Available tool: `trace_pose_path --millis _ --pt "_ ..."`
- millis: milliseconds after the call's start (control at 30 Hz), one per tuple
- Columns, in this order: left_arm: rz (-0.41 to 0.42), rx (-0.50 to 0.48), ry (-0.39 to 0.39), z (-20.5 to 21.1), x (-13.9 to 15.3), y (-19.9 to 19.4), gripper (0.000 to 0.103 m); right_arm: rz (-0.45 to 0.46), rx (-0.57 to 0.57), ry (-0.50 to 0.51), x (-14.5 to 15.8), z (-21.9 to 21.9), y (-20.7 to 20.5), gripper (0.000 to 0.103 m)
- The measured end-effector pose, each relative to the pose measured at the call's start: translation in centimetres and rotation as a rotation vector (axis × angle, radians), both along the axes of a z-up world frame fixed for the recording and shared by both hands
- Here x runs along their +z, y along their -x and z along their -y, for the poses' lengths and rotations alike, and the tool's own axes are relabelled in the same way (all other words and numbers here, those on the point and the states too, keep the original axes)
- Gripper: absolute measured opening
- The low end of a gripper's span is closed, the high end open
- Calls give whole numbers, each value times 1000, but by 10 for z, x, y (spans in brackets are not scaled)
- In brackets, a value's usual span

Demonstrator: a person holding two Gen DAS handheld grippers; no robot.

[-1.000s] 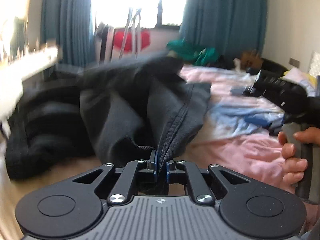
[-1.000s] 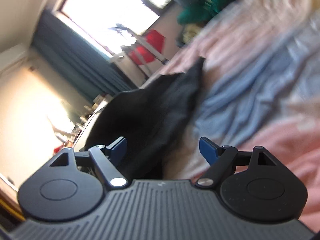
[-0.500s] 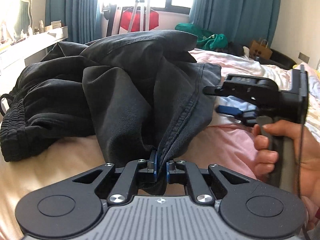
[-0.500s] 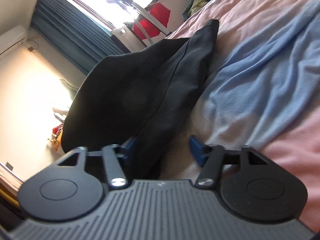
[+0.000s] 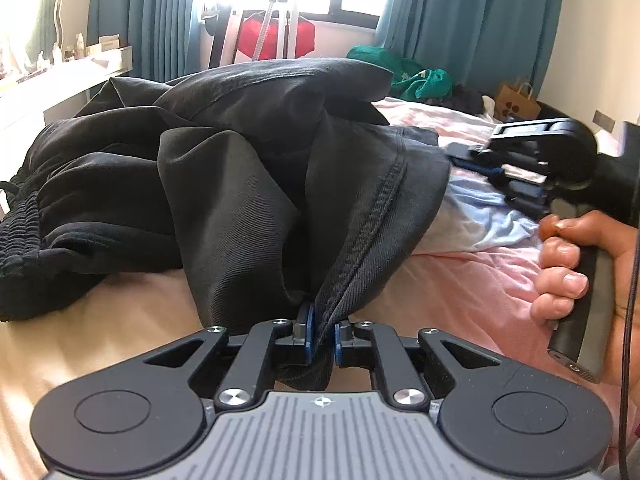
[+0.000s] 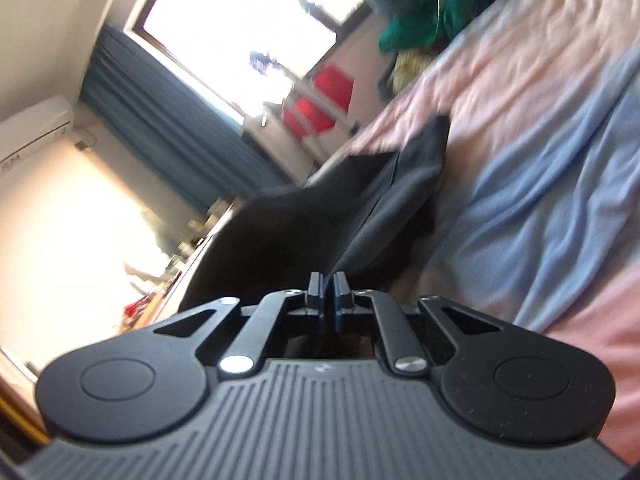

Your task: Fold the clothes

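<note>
Left wrist view first: the left gripper [image 5: 321, 330] is clamped on a stitched hem of the dark trousers [image 5: 248, 184], the seam running straight up and away from the jaws towards the far right. Trousers lie in a rumpled heap on the bed [image 5: 460, 280], bulk to the left, elastic waistband [image 5: 18, 232] at the far left edge.

Over on the right, a hand [image 5: 568, 276] holds the right gripper [image 5: 516, 188] low over the sheet, its tip at the far end of that same hemmed edge.

Right wrist view, blurred: the right gripper [image 6: 329, 292] has its jaws drawn right together, and dark cloth rises from between the pads, so it looks pinched on the trousers [image 6: 320, 220] too. Pink and blue sheet [image 6: 540, 184] spreads to the right.

So both grippers sit on one edge, the left at the near end, the right at the far end. That edge is the axis that counts: my read is the next move is to pull the two ends apart, taut, and lay the leg flat. The risk is that the right's bite is thin and slips.
</note>
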State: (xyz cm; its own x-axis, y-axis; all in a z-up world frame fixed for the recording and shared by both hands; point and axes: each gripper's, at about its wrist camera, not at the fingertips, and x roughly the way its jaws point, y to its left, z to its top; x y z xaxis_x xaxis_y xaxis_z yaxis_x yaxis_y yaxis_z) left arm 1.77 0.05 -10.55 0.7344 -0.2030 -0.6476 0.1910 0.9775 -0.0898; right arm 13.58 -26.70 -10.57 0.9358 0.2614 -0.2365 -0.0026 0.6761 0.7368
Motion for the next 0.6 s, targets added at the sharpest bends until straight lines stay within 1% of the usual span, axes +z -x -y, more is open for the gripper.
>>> trace_pose_path --millis 33,100,133,200,333,400,533,600 --pt "-2 3 6 -1 0 0 10 25 -37 21 6 1 9 3" --pt "-6 10 17 -4 1 1 10 58 -94 2 13 11 21 3" --pt "-7 11 19 -5 2 1 10 60 -118 -37 14 18 27 3" --pt "-5 11 22 -5 2 2 10 51 -127 -116 8 29 30 3" --pt "-7 11 15 -4 3 2 10 -33 -132 -186 -14 40 23 3" --pt "-9 13 17 -4 4 2 11 -64 -134 -191 -23 40 14 5" --pt "-18 19 28 -6 4 1 12 -104 -159 -159 -29 42 -2 7" --pt "-21 20 31 -7 4 0 12 -155 -178 -138 -32 45 -7 10"
